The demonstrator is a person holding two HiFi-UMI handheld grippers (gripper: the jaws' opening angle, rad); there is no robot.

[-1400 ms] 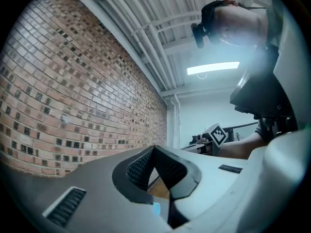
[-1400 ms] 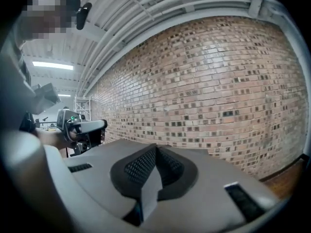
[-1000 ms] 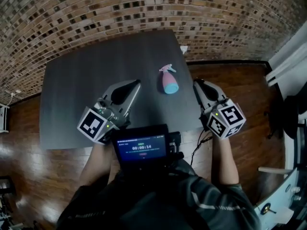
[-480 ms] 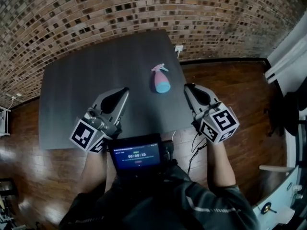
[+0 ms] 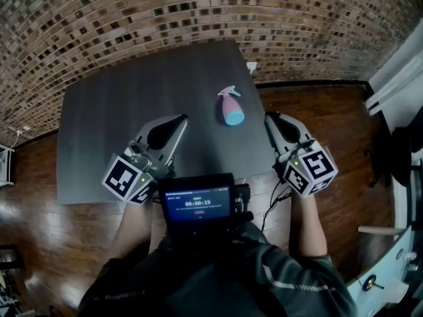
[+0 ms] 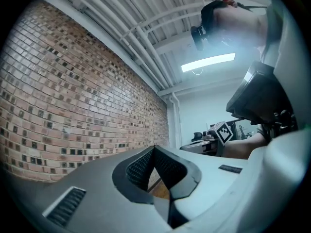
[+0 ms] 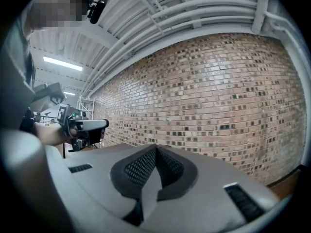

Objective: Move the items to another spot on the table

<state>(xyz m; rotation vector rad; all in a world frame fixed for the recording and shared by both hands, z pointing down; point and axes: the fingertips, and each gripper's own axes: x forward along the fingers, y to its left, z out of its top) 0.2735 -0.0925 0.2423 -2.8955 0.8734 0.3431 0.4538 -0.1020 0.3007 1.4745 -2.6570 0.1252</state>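
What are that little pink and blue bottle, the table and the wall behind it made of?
Bottle: most likely plastic, smooth and matte, pink blending into blue, with a moulded trigger head.
Table: dark grey top with a faint streaky sheen; laminate or stained wood, I cannot tell which.
Wall: brick, rough, with mortar lines between mixed brown and dark bricks.
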